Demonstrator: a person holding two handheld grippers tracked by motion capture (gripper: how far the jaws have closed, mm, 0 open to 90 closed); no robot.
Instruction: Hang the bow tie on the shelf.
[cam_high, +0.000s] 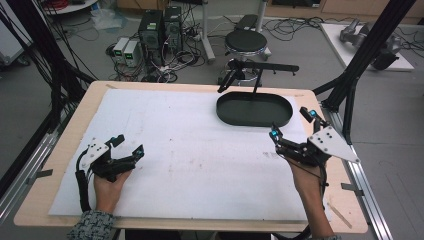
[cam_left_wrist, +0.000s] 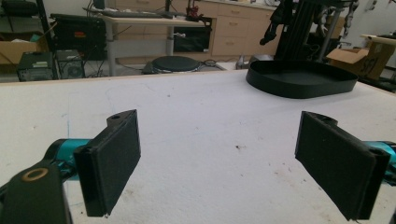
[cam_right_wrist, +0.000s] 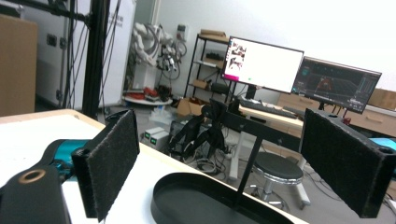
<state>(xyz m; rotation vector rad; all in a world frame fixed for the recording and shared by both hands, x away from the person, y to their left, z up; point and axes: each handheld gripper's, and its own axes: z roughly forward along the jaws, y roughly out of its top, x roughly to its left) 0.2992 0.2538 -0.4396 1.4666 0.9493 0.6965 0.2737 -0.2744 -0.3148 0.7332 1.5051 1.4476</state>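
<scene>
Two grippers above the white mat, a black tray at the far side

The left gripper (cam_high: 129, 145) has its jaws wide apart, with nothing between them, low over the white mat (cam_high: 190, 150). The right gripper (cam_high: 292, 124) also stands wide and holds nothing, just beside the near right edge of the black oval tray (cam_high: 230, 114), where a thin black stand (cam_high: 260, 70) rises.

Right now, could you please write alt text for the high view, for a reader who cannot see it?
A person's two hands rest on a white-covered table, each holding an open, empty gripper: left gripper, right gripper. A black oval tray with an upright stand sits at the far right.
</scene>
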